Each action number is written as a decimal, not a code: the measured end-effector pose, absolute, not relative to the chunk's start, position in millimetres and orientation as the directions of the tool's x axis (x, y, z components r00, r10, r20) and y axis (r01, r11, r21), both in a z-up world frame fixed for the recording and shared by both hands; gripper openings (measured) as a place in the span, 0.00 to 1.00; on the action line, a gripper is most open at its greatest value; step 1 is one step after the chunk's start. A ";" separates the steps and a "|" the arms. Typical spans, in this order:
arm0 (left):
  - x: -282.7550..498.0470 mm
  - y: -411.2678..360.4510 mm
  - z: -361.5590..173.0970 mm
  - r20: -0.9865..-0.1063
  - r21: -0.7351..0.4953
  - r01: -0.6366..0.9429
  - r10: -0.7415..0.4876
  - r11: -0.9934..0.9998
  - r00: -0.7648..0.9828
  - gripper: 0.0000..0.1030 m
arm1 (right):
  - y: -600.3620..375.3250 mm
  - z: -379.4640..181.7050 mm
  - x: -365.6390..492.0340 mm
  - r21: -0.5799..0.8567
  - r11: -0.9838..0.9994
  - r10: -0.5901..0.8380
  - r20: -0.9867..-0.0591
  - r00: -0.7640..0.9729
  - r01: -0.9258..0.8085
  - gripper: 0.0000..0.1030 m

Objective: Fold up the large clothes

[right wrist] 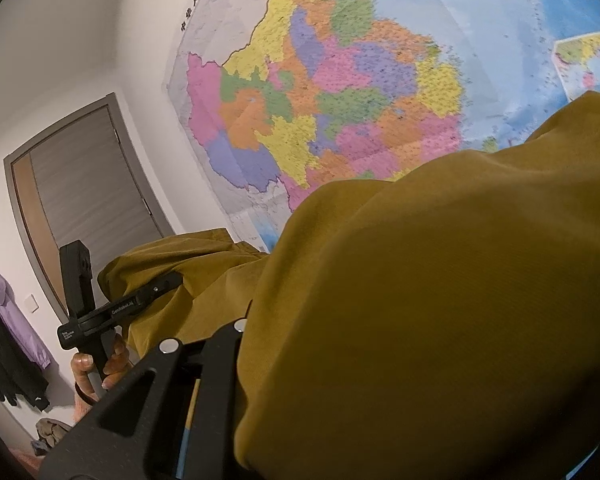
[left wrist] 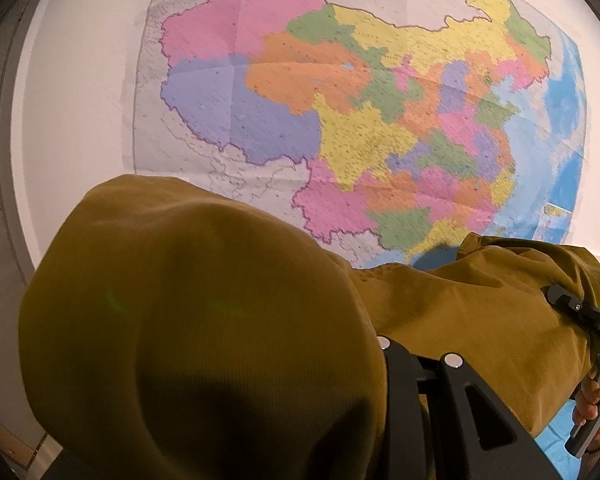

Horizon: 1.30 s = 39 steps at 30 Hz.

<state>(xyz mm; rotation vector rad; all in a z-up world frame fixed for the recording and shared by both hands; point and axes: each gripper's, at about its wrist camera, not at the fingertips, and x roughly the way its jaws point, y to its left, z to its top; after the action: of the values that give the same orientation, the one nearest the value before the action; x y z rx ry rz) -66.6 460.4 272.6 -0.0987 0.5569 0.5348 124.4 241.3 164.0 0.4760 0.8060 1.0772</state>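
A: A white wall fills the background, with a big coloured map (left wrist: 340, 100) taped to it; off to the side there is a grey door (right wrist: 80, 184) and a purple jacket (right wrist: 8, 308) on a hook.

B: And the grippers?

A: The left gripper (left wrist: 416, 360) has its jaws drawn close together, pinching the mustard garment (left wrist: 204, 320), which spills over one finger and hides the tip. The right gripper (right wrist: 204, 344) looks the same: jaws narrow, cloth bunched between and draped over the right side. A hand (right wrist: 96, 364) grips each handle.

B: Where is the garment itself?

A: Held up in the air between the two grippers, in front of the map, sagging in the span from one to the other. No table shows.

B: How will it handle?

A: Soft and limp, I'd judge, yet fairly heavy; it looks like fine-ribbed corduroy, thick and matte, so it should not slip easily. Best held at an edge or seam, well apart, so it hangs flat.
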 end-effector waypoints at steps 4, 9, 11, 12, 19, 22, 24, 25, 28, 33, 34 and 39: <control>-69.3 466.8 278.6 -0.515 0.055 -0.519 0.469 0.853 0.717 0.26 | 248.6 165.9 125.8 0.691 0.408 0.912 -0.335 0.235 -0.597 0.16; -68.9 472.1 281.1 -0.507 0.073 -0.528 0.487 0.846 0.711 0.26 | 258.4 167.1 127.6 0.684 0.404 0.914 -0.332 0.235 -0.607 0.16; -68.4 476.5 282.0 -0.509 0.071 -0.532 0.489 0.844 0.708 0.26 | 261.4 167.8 126.9 0.677 0.408 0.912 -0.335 0.236 -0.613 0.16; -68.0 478.5 282.0 -0.510 0.069 -0.534 0.490 0.843 0.707 0.26 | 262.0 167.9 126.3 0.676 0.406 0.913 -0.334 0.236 -0.616 0.16; -67.3 485.0 280.0 -0.510 0.085 -0.541 0.503 0.836 0.697 0.26 | 268.6 165.0 126.9 0.673 0.402 0.914 -0.332 0.232 -0.621 0.16; -68.2 487.5 279.4 -0.511 0.088 -0.545 0.508 0.834 0.694 0.26 | 271.9 163.9 127.1 0.671 0.402 0.914 -0.334 0.230 -0.623 0.16; -68.7 489.9 278.5 -0.510 0.092 -0.549 0.512 0.831 0.691 0.26 | 274.5 163.0 126.8 0.670 0.402 0.914 -0.335 0.228 -0.624 0.16; -68.5 491.5 278.0 -0.512 0.093 -0.550 0.514 0.830 0.689 0.26 | 276.2 163.4 126.5 0.666 0.403 0.913 -0.336 0.230 -0.628 0.16; -68.3 496.1 276.3 -0.517 0.095 -0.555 0.517 0.827 0.682 0.26 | 280.6 163.3 125.2 0.657 0.406 0.912 -0.341 0.230 -0.635 0.16; -66.8 506.1 271.5 -0.526 0.096 -0.559 0.519 0.824 0.674 0.26 | 286.5 160.3 125.8 0.654 0.409 0.910 -0.345 0.231 -0.637 0.16; -66.2 509.2 270.5 -0.529 0.092 -0.561 0.518 0.823 0.672 0.26 | 287.4 159.4 126.4 0.654 0.410 0.909 -0.346 0.231 -0.635 0.16; -64.7 519.6 263.8 -0.538 0.101 -0.570 0.527 0.815 0.658 0.26 | 294.0 154.5 129.2 0.653 0.417 0.906 -0.356 0.230 -0.632 0.16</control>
<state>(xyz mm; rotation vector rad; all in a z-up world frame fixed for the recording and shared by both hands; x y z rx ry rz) -64.7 519.6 263.8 -0.0794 0.5841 0.6220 129.2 294.0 154.5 0.4131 0.7836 1.1000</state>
